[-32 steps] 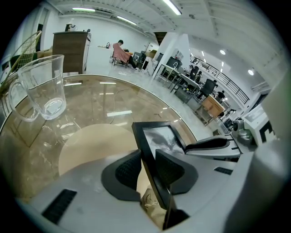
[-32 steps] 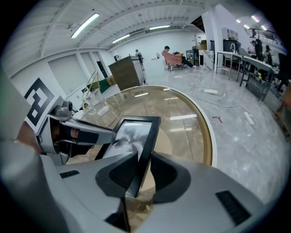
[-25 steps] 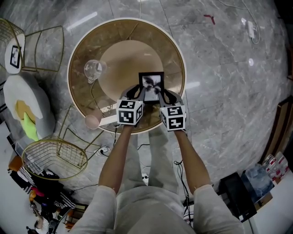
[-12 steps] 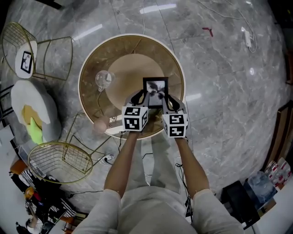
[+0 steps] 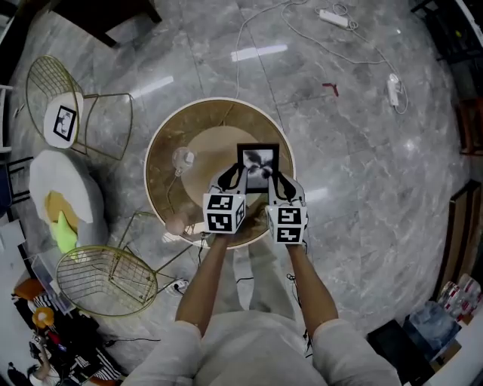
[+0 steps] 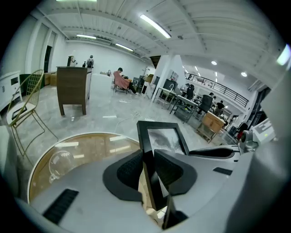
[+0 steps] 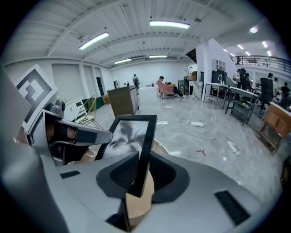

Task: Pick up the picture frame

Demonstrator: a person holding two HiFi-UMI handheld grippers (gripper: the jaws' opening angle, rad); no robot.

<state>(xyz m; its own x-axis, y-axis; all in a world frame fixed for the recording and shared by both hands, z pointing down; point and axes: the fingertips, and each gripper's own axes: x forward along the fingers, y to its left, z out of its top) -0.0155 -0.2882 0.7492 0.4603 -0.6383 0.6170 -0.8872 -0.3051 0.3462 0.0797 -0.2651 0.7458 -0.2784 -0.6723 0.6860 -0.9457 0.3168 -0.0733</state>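
Both grippers are on it! The left hand-held gripper (image 6: 146,170) has its dark ribbed pads pressed on the left edge of the picture frame (image 5: 257,166), the black moulding pinched tight between them, and the right hand-held gripper (image 7: 142,170) mirrors it, clamped narrow on the frame's right edge. From the head view the frame sits between the two marker cubes, over the near half of the round, gold-tinted glass tabletop (image 5: 162,170), its pale picture with a dark splash facing up toward the camera. In the gripper views it stands upright with its top tipped away from the person, a tan backing piece showing below its lower edge; whether that edge touches the glass, I cannot tell. To the left on the tabletop, well apart from the frame, lies a clear glass globe (image 5: 183,159). Off the table, a gold wire chair (image 5: 106,275) stands near the left side, a second one (image 5: 53,98) farther back, and a white power strip (image 5: 333,18) trails its cable across the grey marble floor (image 5: 377,173).
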